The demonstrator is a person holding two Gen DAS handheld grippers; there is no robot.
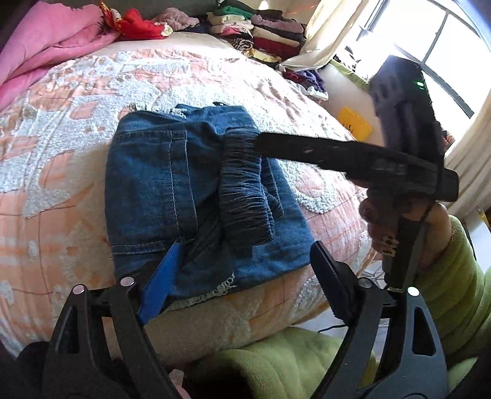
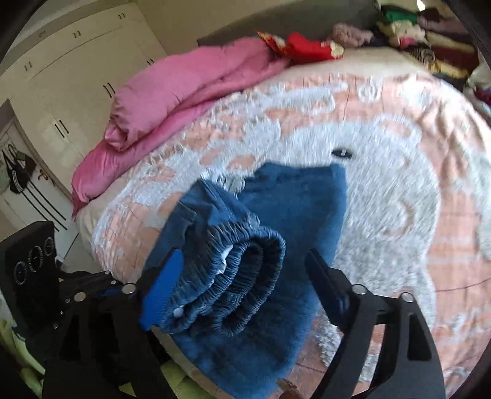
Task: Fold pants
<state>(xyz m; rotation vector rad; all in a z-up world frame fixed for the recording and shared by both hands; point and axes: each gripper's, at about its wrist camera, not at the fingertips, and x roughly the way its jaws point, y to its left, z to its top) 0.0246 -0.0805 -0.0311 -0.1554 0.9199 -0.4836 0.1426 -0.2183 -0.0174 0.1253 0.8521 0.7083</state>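
Observation:
Folded blue denim pants [image 1: 159, 184] lie on the peach and white bedspread [image 1: 61, 172], near its front edge. Their gathered elastic waistband [image 1: 245, 190] is folded over on top. My left gripper [image 1: 245, 276] stands open at the near edge of the pants, its blue pad [image 1: 162, 282] against the denim and the black finger off to the right. My right gripper [image 2: 242, 276] is open too; the rolled waistband [image 2: 233, 285] lies between its jaws, against the blue pad [image 2: 162, 285] and apart from the black finger. In the left wrist view the right gripper [image 1: 260, 144] reaches in from the right, held by a hand [image 1: 383, 221].
A pink quilt [image 2: 172, 98] lies bunched at the far left of the bed. Stacks of folded clothes [image 1: 270, 30] and a red cloth [image 1: 138, 26] sit at the head. A green fleece [image 1: 276, 362] lies below the bed's front edge. White wardrobe [image 2: 76, 61] left, bright window [image 1: 445, 46] right.

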